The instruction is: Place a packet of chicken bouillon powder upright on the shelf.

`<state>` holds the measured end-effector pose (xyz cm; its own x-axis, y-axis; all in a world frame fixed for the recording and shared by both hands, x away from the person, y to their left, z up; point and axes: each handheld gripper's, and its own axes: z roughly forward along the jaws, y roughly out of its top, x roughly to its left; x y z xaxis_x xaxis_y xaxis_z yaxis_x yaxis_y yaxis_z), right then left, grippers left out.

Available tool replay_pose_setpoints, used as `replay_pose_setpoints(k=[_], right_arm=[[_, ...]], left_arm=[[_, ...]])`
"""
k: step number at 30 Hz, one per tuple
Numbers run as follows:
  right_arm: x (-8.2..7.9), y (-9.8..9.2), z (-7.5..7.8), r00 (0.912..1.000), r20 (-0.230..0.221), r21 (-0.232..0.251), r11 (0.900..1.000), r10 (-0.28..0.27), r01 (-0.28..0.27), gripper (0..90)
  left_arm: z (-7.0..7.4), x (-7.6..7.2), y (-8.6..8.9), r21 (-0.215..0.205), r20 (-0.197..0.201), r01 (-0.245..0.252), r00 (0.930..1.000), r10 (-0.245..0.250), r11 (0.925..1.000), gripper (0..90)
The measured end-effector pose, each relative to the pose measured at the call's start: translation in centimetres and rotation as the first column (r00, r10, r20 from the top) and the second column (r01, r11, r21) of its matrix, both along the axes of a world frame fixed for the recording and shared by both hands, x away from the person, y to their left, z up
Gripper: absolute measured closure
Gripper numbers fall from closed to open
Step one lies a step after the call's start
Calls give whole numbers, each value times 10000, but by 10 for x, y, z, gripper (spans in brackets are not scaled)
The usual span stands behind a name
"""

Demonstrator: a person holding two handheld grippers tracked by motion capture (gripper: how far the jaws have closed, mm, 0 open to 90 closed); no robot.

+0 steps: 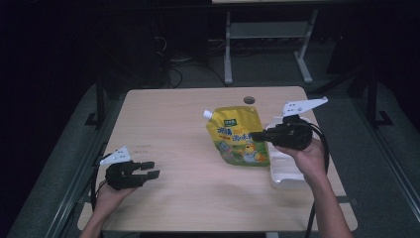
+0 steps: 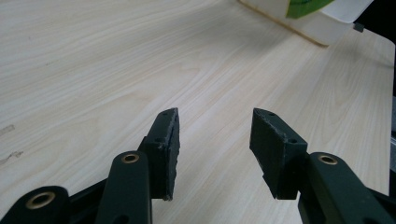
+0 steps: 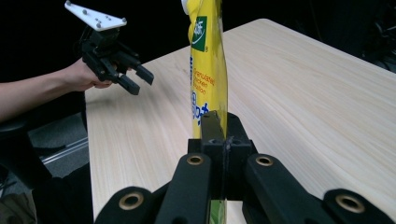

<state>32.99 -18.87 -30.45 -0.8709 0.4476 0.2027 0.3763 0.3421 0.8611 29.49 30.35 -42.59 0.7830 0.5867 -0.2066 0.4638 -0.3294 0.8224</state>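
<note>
We see the right gripper (image 1: 258,135) clamped on the yellow pouch (image 1: 236,135), lifted near the table's (image 1: 173,119) right edge.

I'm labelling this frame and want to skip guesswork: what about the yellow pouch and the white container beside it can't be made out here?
- Yellow pouch: small print too blurred in the high view; in the right gripper view it is edge-on, its bottom hidden behind the right gripper.
- White container: partly covered by the right hand in the high view; cut off by the top edge in the left gripper view. Contents unreadable.
</note>
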Motion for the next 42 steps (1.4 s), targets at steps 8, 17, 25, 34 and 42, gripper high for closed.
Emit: replay_pose_setpoints(k=[8, 17, 25, 34, 42], right_arm=[[-2, -22, 4, 9991, -2, 27, 9991, -425, 425, 899], [-7, -42, 10, 9972, 131, 121, 9972, -741, 739, 899], [-14, -64, 11, 9936, 186, 182, 9936, -1117, 1114, 899], [-23, -95, 6, 9856, 105, 243, 9854, -1690, 1687, 900], [-31, -117, -5, 9764, -72, 111, 9763, -2160, 2161, 899]], left_arm=[[0, 0, 1, -31, 11, -37, 10000, 37, 10000, 503], [-3, -1, 1, 182, 85, -137, 9999, 135, 9997, 458], [-3, -1, 2, 184, 107, -198, 9998, 196, 9996, 450], [-4, 0, 0, 155, 59, -195, 9998, 194, 9997, 449], [-4, 1, -2, 149, 56, -179, 9998, 178, 9997, 446]])
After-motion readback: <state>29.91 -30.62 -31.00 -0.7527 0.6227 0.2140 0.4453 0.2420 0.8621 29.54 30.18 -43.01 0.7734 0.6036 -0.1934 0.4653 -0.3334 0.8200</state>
